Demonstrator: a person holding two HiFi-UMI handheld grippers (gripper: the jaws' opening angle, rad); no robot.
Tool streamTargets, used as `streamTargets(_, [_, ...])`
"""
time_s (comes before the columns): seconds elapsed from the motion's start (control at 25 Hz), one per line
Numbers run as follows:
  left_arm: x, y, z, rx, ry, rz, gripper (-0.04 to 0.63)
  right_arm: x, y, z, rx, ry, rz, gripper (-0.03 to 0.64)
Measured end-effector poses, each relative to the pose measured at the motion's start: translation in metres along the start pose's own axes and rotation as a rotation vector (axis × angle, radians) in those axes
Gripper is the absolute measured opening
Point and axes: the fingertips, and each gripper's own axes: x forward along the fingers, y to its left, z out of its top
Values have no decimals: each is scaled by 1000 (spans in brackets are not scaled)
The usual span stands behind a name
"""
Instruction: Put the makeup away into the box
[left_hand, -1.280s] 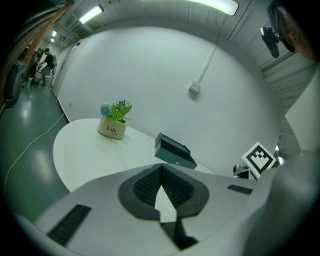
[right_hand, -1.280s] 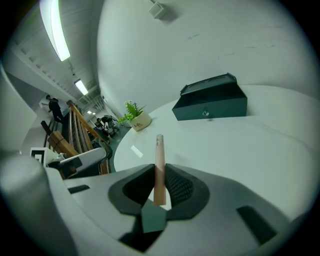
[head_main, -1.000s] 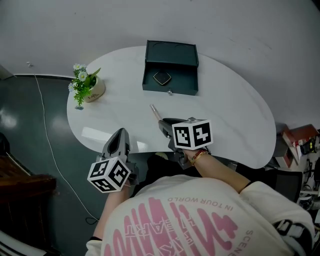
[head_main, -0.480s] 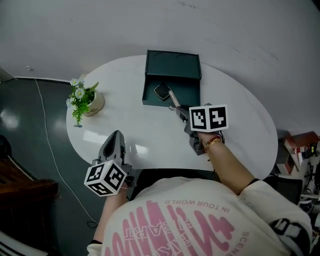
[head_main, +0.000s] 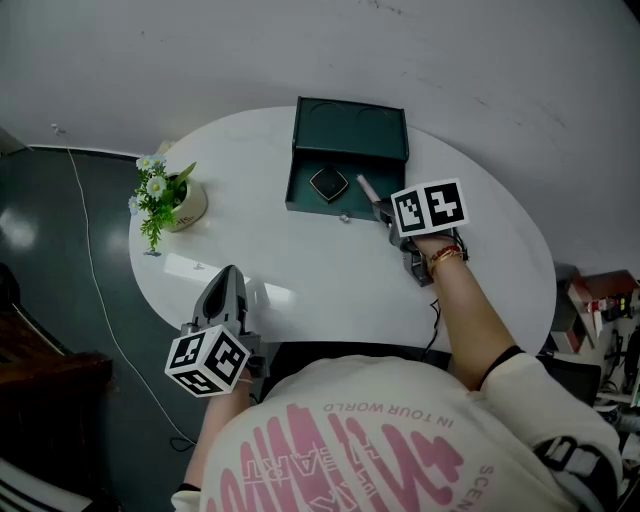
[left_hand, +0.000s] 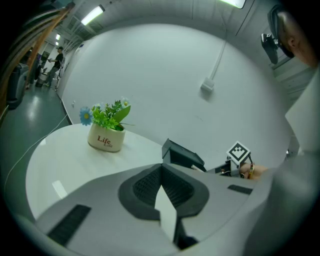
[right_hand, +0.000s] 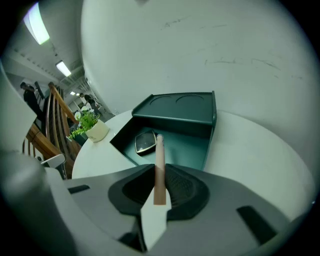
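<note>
White oval table (head_main: 300, 250), 1 open box (head_main: 350, 130) — dark floor (head_main: 40, 260), pale wall (head_main: 500, 60)

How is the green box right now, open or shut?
Open. The box has its lid swung back, so you can see inside, where a dark compact lies on the bottom.

Dark green box (right_hand: 186, 108) in front of the right gripper (right_hand: 159, 189), pink-tan stick (right_hand: 159, 160) between its grey jaws, black-and-white squares on both cubes, white table (head_main: 300, 255), green plant (left_hand: 111, 115) in cream pot (left_hand: 106, 141) ahead of the left gripper (left_hand: 161, 189)
</note>
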Motion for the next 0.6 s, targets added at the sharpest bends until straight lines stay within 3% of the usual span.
streamTargets(0.28, [-5, 3, -1, -1, 1, 15, 2, 13, -8, 11, -176, 104, -68, 64])
streamTargets(0.6, [-17, 20, 2, -14, -16, 58, 2, 31, -9, 13, -280, 183, -120, 66])
